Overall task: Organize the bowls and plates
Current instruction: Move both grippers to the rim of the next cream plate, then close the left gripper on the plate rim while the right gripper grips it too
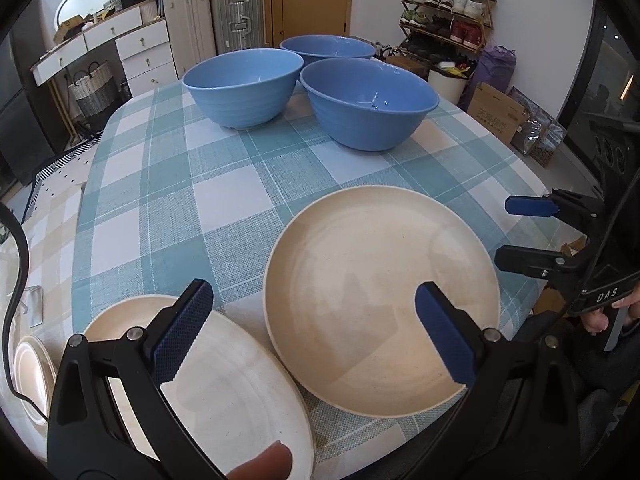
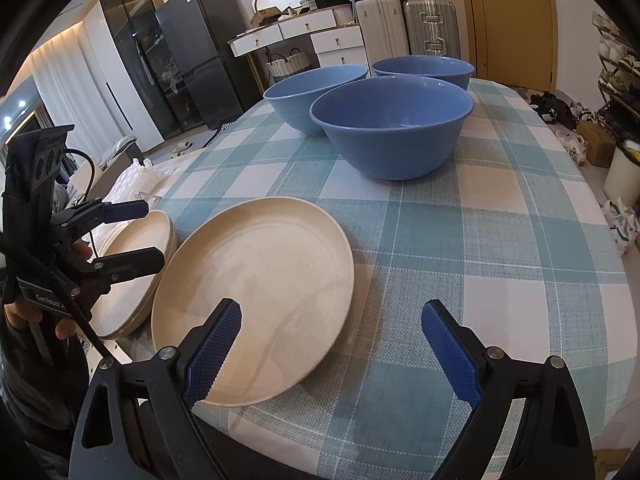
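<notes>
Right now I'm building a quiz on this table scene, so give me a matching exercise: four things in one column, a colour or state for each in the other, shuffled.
Column 1:
1. bowls
2. single plate
3. plate stack
4. right gripper

Column 2:
A. open, holding nothing
B. blue, three, grouped at the far end
C. cream, several piled near the left gripper
D. cream, alone on the checked cloth

Pairs: 1-B, 2-D, 3-C, 4-A
</notes>
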The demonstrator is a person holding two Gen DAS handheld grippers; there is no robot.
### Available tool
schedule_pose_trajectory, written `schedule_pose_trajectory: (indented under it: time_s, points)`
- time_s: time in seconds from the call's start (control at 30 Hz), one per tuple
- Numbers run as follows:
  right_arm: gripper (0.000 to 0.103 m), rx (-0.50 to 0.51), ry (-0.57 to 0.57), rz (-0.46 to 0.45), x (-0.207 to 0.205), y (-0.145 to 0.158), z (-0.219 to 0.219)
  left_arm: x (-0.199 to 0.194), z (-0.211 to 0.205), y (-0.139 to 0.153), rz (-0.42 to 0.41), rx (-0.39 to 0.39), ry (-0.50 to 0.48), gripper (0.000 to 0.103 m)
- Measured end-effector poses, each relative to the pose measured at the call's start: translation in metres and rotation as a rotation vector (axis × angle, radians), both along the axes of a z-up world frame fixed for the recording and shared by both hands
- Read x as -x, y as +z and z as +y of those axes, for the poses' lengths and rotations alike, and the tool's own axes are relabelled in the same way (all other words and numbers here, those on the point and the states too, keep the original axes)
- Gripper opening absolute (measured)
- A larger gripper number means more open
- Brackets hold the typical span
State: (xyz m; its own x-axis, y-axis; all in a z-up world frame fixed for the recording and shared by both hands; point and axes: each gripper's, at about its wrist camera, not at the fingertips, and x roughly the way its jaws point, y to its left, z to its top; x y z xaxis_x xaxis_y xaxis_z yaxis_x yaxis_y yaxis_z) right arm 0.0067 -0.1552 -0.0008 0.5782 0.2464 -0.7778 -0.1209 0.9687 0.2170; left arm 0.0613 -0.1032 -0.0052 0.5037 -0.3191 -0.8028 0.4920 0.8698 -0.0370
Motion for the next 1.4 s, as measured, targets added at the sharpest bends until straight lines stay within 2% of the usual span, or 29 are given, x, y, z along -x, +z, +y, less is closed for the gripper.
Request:
schedule_pose_trajectory:
  time_s: [0.23,0.87,1.27,1.4]
  points:
    - [0.093,-0.016,-0.002,0.016,-0.001,-0.003,-0.002,-0.010,-0.004,-0.010,0.032,-0.001,-0.038,0.101]
    - [0.093,-0.006,0.004,0.048,-0.003,-0.014,0.001,-0.021,-0.006,-0.029,0.081,-0.006,-0.047,0.099]
    - [0.093,-0.020,0.019,0.077,-0.005,-0.023,0.003,-0.024,-0.008,-0.043,0.125,-0.021,-0.059,0.088]
    - [0.093,-0.027,0.019,0.089,-0.006,-0.025,0.003,-0.025,-0.010,-0.046,0.136,-0.031,-0.064,0.077]
